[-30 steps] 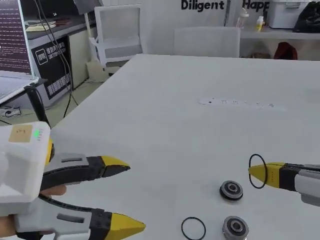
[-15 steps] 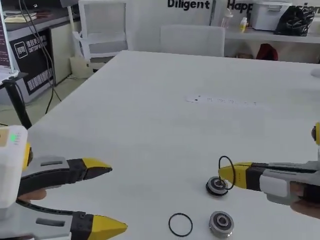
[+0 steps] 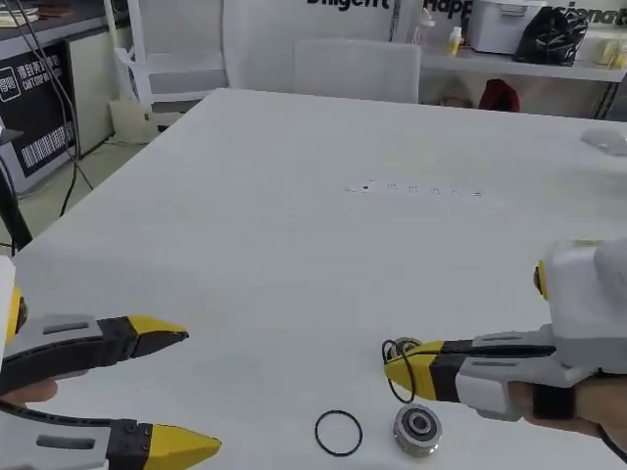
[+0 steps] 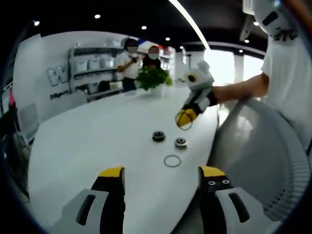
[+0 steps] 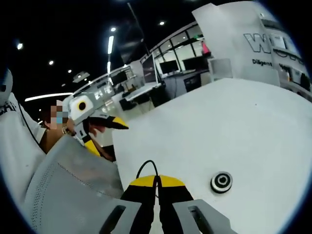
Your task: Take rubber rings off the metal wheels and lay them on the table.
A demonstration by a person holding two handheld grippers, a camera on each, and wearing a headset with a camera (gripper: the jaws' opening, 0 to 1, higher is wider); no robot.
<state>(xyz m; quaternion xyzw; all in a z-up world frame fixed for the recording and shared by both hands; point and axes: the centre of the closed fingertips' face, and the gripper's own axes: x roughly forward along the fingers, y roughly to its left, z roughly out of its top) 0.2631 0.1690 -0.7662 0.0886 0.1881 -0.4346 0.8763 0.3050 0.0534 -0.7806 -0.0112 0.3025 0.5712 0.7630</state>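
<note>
My right gripper (image 3: 395, 369) is shut on a black rubber ring (image 3: 403, 397), held just above the white table (image 3: 294, 225). Just behind its yellow tip, a metal wheel (image 3: 406, 345) is partly hidden. A second metal wheel (image 3: 418, 429) lies nearer me, with a loose black ring (image 3: 339, 432) flat on the table to its left. My left gripper (image 3: 196, 392) hovers open at the lower left, holding nothing. In the left gripper view, both wheels (image 4: 158, 136) (image 4: 181, 142) and the loose ring (image 4: 172, 161) lie ahead. The right gripper view has a wheel (image 5: 222, 182) to the right of the shut jaws.
A flat white strip (image 3: 416, 188) lies mid-table. A white chair (image 3: 353, 69) stands at the far edge, with shelves and a black bag (image 3: 554, 34) behind. Two people stand near a plant (image 4: 153, 77) at the far end. The table's near edge is close.
My right gripper has carried the ring left and toward me, from right of the far wheel to in front of it. The head camera has shifted. My left gripper stays open.
</note>
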